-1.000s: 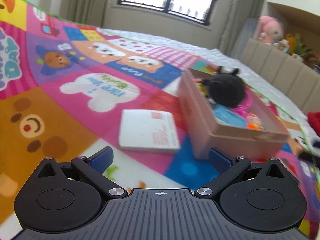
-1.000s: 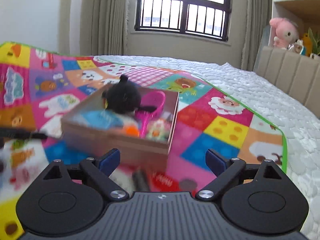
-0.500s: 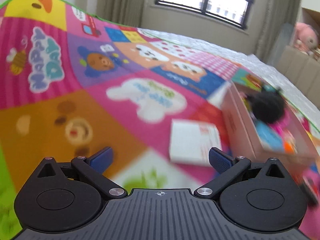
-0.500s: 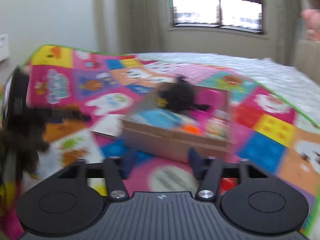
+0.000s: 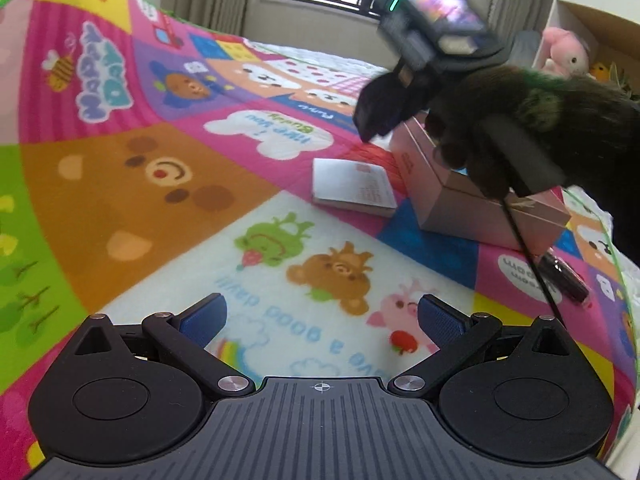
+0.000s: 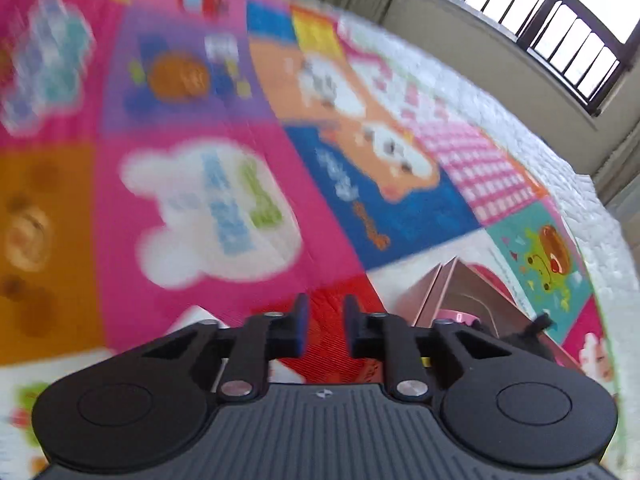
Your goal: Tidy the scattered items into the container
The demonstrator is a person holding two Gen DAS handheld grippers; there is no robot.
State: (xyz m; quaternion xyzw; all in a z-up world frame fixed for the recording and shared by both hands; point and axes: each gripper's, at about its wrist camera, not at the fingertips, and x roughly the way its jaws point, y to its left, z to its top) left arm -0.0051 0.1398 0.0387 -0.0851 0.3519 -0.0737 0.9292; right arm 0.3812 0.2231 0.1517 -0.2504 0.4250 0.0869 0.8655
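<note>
Right hand-held gripper (image 6: 323,330) now closed, empty, swung from pink box (image 5: 472,200) toward white booklet (image 5: 352,186); left hand-held gripper (image 5: 320,316) open.

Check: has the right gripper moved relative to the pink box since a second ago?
Yes. The right gripper swung left: the pink box, centred ahead before, now sits at its lower right, and the jaws have shut empty.
</note>
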